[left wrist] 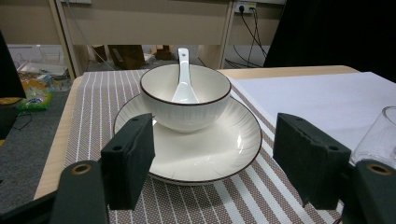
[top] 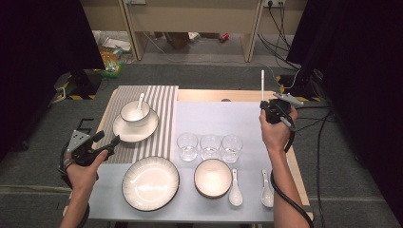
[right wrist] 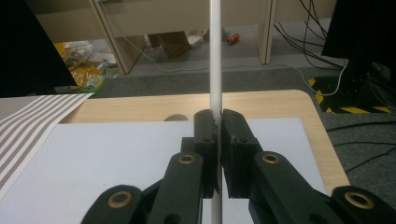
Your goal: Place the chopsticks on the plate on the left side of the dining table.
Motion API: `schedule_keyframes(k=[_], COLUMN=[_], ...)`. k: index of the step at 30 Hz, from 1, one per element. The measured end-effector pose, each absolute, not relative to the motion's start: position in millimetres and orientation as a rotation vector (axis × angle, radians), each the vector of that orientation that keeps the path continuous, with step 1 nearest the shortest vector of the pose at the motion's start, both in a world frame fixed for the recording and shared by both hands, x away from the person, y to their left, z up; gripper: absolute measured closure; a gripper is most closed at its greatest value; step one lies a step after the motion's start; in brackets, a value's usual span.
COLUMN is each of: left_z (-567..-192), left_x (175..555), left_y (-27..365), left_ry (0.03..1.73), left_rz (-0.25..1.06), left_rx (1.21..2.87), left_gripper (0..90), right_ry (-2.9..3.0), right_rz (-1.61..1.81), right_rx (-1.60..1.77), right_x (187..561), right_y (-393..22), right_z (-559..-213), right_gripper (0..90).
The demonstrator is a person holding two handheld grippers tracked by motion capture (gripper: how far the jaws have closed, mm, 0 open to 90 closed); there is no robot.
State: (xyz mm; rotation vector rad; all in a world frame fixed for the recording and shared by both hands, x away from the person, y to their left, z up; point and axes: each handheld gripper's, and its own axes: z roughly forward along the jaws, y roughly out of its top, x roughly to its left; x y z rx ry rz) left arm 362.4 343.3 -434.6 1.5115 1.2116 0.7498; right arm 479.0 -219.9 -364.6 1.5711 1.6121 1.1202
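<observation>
- While the left gripper (top: 105, 144) hung with its jaws wide apart and nothing between them, it faced the small plate (left wrist: 219, 149) on the striped mat (top: 164, 102), left of the three glasses (top: 209, 147); a bowl (left wrist: 186, 95) with a spoon (left wrist: 183, 84) sat on that plate.
- Any approach would best come low and level to the plate's rim, sparing the bowl.
- Right of the glasses and beyond them, the right gripper (right wrist: 218, 122) had its jaws clamped tight on a thin white stick (right wrist: 215, 51), which stood upright.
- That stick probably needed a steady, vertical carry; tilting could let it slip through the pads.
</observation>
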Motion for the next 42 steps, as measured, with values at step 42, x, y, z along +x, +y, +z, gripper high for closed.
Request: schedule_keyframes(k=[42], left_z=[-432.6], left_x=[361.1], left_y=[344.3], left_ry=[1.21], left_rz=[0.754], left_rx=[1.505], left_gripper=[28.4], right_ry=[1.624], right_rz=[1.195], right_rx=[1.496], right_x=[496.9], right_y=[-187.6], right_z=[-359.2], right_gripper=[85.6])
